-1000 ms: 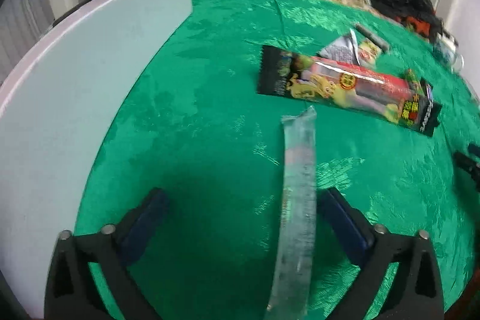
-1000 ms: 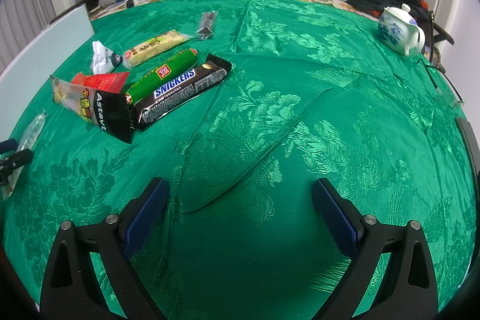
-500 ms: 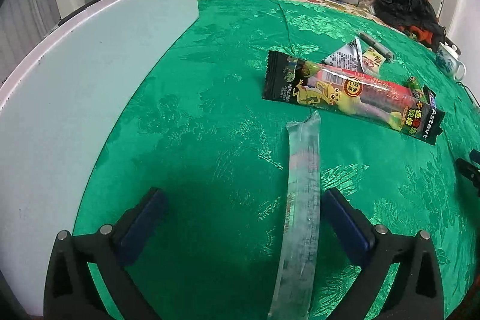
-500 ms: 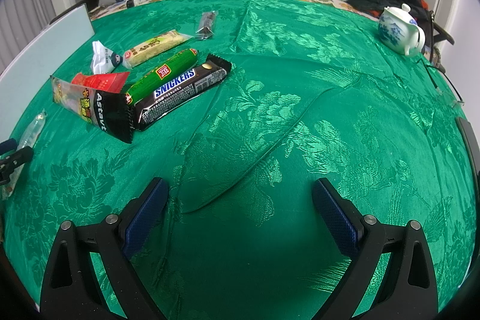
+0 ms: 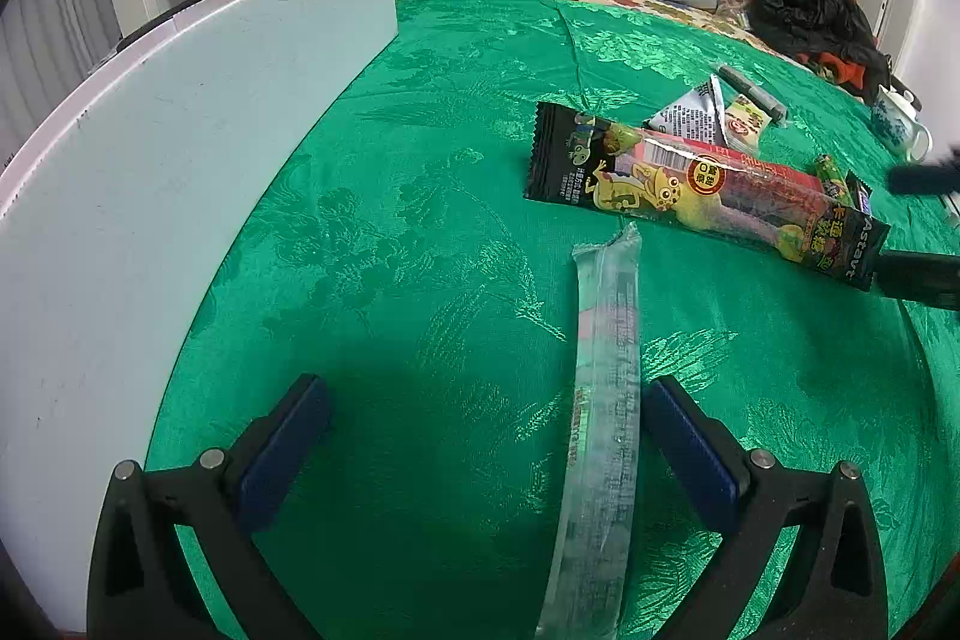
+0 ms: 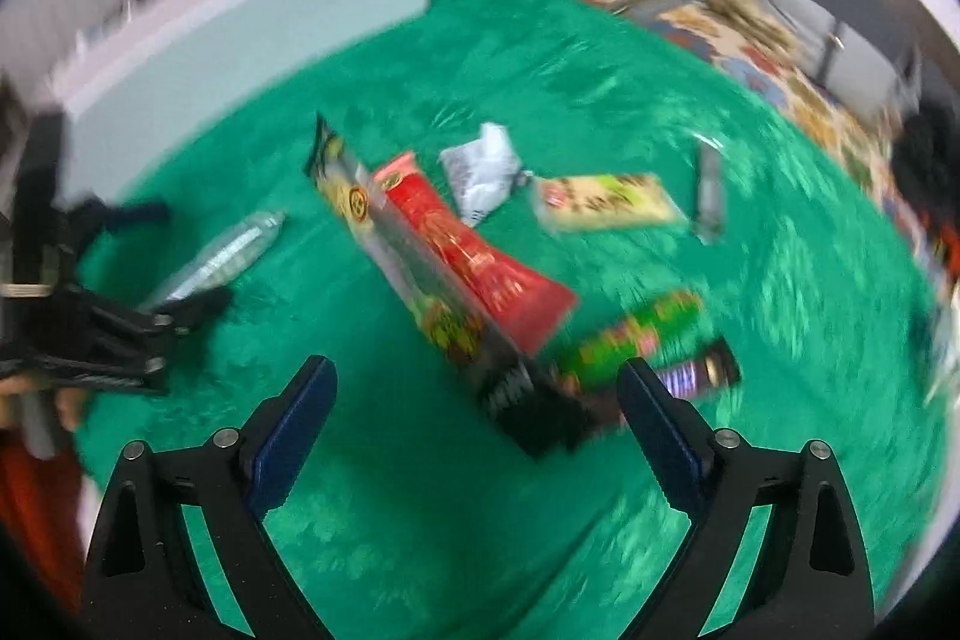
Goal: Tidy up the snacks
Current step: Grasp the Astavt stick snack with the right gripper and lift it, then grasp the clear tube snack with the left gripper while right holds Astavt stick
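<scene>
Swinging your right claw (image 6: 477,400) in this fast, with its view smeared, you risk clipping the long cartoon candy pack (image 6: 420,274) off-centre or catching the green sausage stick (image 6: 630,340) and dark chocolate bar (image 6: 696,373) lying just beside it; both its fingers stand wide apart, holding nothing. Your left claw (image 5: 480,430) is likewise spread, empty, above the clear tube snack (image 5: 600,430), which lies flat on the green cloth (image 5: 390,250), long axis running away from you, nearer your right finger. The candy pack lies crosswise beyond the tube's far tip
</scene>
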### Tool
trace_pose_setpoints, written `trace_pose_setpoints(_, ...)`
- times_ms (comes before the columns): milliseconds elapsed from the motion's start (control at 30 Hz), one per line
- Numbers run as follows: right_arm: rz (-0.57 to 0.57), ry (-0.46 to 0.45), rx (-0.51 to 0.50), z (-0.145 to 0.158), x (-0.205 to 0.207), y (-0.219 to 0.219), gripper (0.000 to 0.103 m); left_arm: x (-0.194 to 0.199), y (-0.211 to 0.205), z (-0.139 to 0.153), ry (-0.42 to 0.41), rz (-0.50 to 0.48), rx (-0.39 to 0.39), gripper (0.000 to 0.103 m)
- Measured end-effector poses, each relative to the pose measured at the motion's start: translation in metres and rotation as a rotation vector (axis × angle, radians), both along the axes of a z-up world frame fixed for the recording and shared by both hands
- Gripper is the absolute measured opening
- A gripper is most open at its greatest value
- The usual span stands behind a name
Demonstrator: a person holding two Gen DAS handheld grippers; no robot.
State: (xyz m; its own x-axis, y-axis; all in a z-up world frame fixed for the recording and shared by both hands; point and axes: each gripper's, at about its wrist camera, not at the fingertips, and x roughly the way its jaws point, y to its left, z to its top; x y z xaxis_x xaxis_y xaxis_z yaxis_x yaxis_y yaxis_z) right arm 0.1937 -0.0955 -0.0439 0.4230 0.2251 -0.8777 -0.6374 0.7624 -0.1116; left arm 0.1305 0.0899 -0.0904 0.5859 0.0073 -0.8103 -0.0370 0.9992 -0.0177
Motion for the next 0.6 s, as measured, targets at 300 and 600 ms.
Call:
trace_pose_setpoints(300,0.017,0.073,-0.155,-0.017,0.01,0.04,0.018,0.0,0.0,0.0,0.0,0.0,-0.001,0.103)
trace_pose_setpoints(600,-0.15,0.303,0.216,0.002,-0.005,-0.007,0.006,0.0,0.0,0.0,-0.001,0.0,0.0,0.103)
